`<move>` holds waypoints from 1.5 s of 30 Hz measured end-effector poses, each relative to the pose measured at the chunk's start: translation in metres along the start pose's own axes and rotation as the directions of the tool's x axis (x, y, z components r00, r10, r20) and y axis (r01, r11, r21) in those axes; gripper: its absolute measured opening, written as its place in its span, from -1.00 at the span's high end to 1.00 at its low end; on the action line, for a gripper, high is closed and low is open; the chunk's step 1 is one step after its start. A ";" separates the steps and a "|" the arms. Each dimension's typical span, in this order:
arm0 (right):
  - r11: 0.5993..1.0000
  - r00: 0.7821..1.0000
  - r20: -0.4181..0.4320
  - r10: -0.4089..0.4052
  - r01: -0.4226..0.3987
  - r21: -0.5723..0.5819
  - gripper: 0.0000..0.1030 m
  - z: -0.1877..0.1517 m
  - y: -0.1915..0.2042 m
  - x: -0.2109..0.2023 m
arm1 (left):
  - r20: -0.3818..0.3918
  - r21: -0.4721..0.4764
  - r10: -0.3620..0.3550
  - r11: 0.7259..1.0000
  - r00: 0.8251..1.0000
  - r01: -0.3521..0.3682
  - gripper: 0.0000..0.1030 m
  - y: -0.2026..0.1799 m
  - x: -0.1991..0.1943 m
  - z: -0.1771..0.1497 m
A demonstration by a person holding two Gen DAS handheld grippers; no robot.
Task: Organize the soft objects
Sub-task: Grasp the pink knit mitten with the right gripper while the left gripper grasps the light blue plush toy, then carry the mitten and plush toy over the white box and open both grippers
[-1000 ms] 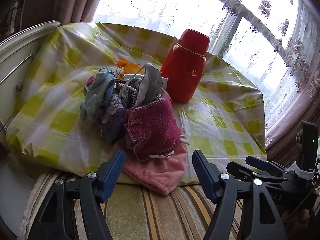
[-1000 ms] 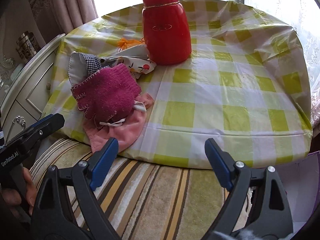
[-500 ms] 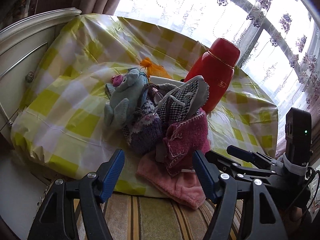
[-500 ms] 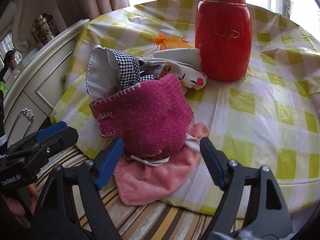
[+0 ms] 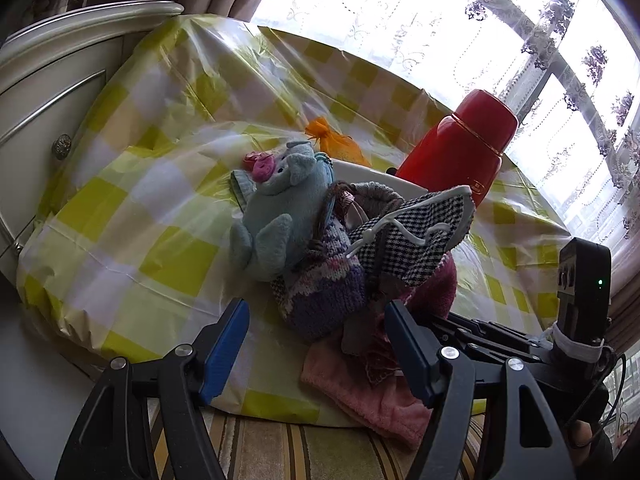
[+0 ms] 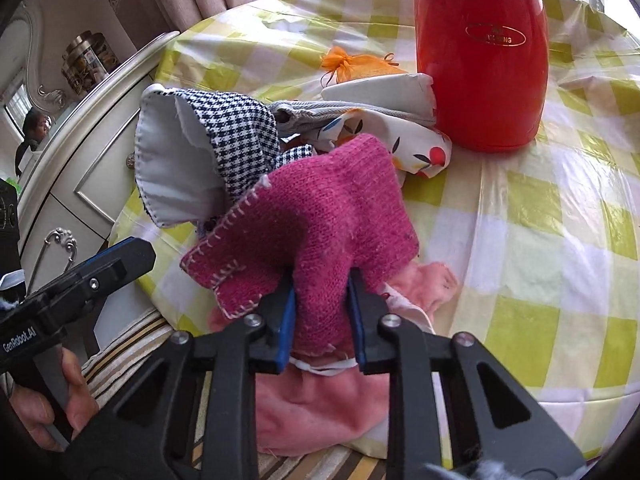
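left claw (image 5: 316, 348): my jaws hang spread and empty, short of the pile, free to steady it.
right claw (image 6: 320, 312): closing on the magenta knit piece (image 6: 312, 224), pads squeezing its near edge so it peels off first.
pile: one blue plush toy (image 5: 276, 216) left of me, one houndstooth mask (image 6: 240, 140), one pink towel (image 6: 316, 404) underneath.
beyond: one red flask (image 6: 480, 52).

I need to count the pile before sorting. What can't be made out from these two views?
- Pink cloth, right wrist view: middle hidden under the magenta knit and right gripper, whose jaws are closing on the knit.
- Magenta knit, left wrist view: mostly behind the checked cloth and a finger.
- Plush toy: absent from the right wrist view.
- Flask, right wrist view: top cut off.
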State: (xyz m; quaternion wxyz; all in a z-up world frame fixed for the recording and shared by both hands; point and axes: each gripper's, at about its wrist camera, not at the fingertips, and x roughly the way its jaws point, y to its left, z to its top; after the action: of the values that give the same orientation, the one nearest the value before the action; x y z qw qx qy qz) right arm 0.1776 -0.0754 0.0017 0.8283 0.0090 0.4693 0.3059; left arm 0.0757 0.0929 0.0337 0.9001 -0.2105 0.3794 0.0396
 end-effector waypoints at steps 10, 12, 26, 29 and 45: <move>0.999 0.998 0.066 -0.006 0.003 0.055 0.68 -0.010 -0.017 -0.039 | 0.036 -0.038 -0.001 0.999 0.999 0.002 -0.38 0.012 0.013 0.025; 0.998 0.996 0.082 -0.027 0.023 0.051 0.68 -0.011 -0.020 -0.047 | 0.038 -0.062 -0.020 0.998 0.999 0.022 -0.38 0.018 0.020 0.033; 0.994 0.991 0.119 -0.068 0.057 0.093 0.74 -0.028 -0.043 -0.093 | -0.071 -0.321 -0.196 0.933 0.978 0.163 -0.45 0.058 0.093 0.093; 0.992 0.989 0.122 -0.081 0.068 0.103 0.75 -0.030 -0.047 -0.098 | -0.118 -0.337 -0.197 0.930 0.973 0.148 -0.44 0.060 0.108 0.094; 0.986 0.983 -0.081 -0.165 0.165 -0.015 -0.65 -0.045 -0.042 -0.052 | 0.063 -0.302 -0.143 0.941 0.988 0.155 0.26 0.076 0.041 0.082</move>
State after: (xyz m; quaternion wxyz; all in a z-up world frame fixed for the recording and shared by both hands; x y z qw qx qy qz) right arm 0.1444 -0.1484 0.0038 0.8309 -0.0458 0.5007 0.2382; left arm 0.1418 0.1918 0.0292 0.8645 -0.3745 0.3337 0.0338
